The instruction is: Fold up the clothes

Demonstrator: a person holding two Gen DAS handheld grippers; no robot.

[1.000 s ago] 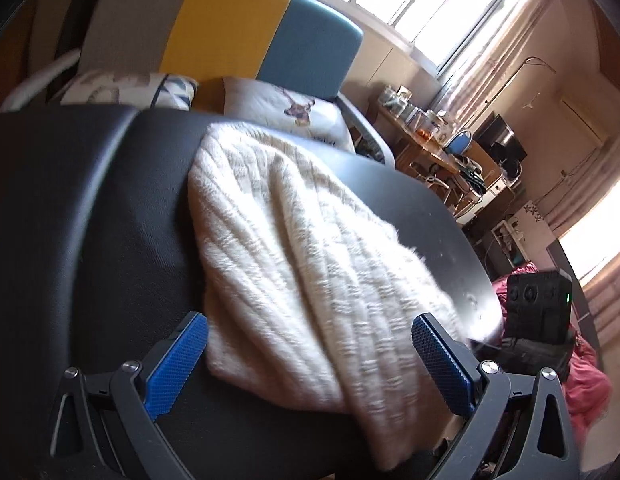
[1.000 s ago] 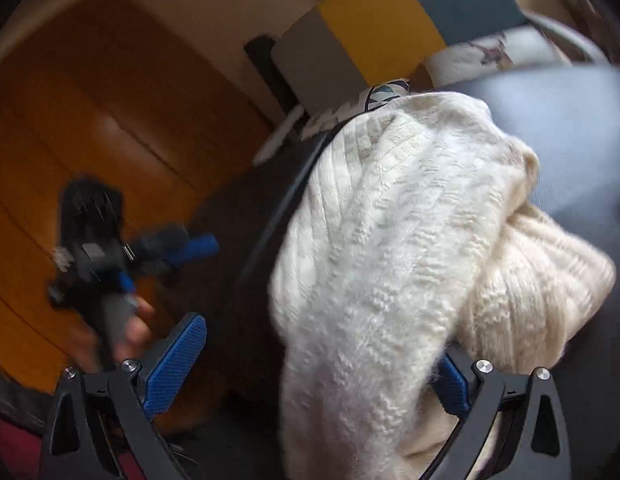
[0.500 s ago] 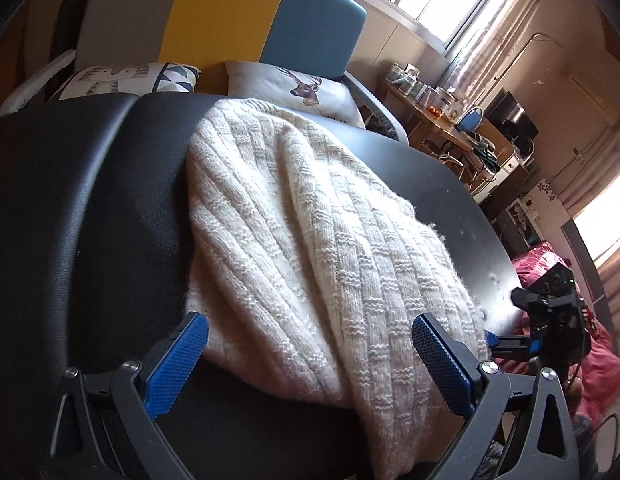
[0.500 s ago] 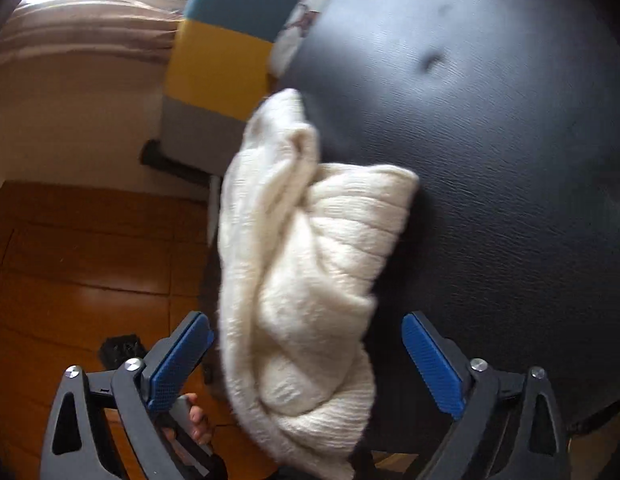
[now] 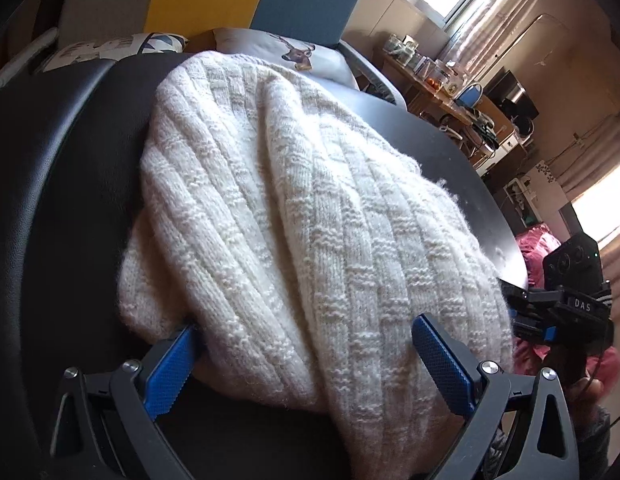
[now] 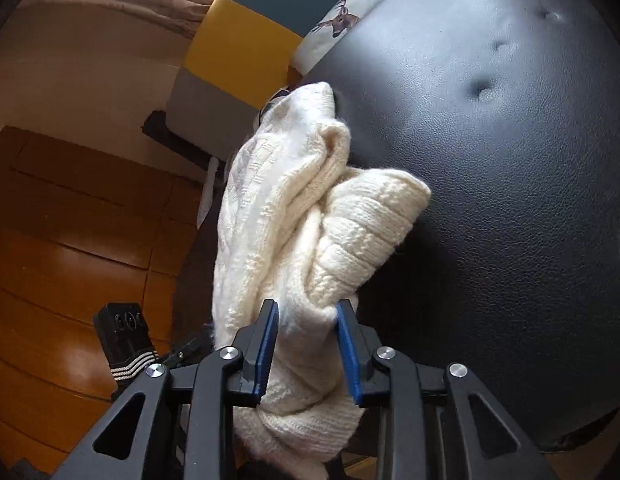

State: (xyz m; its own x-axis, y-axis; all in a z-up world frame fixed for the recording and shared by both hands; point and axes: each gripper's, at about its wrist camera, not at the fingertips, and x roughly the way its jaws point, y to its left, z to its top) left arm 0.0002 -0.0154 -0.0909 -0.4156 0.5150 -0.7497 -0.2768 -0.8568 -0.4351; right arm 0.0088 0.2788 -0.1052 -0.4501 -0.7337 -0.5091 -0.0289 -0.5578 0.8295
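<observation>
Cream knit sweater (image 5: 293, 220) heaped on black table (image 6: 510, 160) — soft, bulky, limp
Right gripper (image 6: 305, 344) clenched on a bunched edge; left gripper (image 5: 310, 364) spread wide — grip hems, not bulk

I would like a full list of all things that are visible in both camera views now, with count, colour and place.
knitted sweater: one, cream white, bunched on the black surface, hanging over its edge
padded surface: one, black leather-like, under the sweater
sofa backrest: one, grey, yellow and blue panels, behind the surface
deer cushion: one, pale, on the sofa
patterned cushion: one, white with blue, beside it
wooden floor: orange-brown, beside the surface
cluttered desk: one, brown, by the window
pink fabric: one heap, far right
left gripper: black with blue pads, open around the sweater edge
right gripper: black with blue pads, shut on the sweater
</observation>
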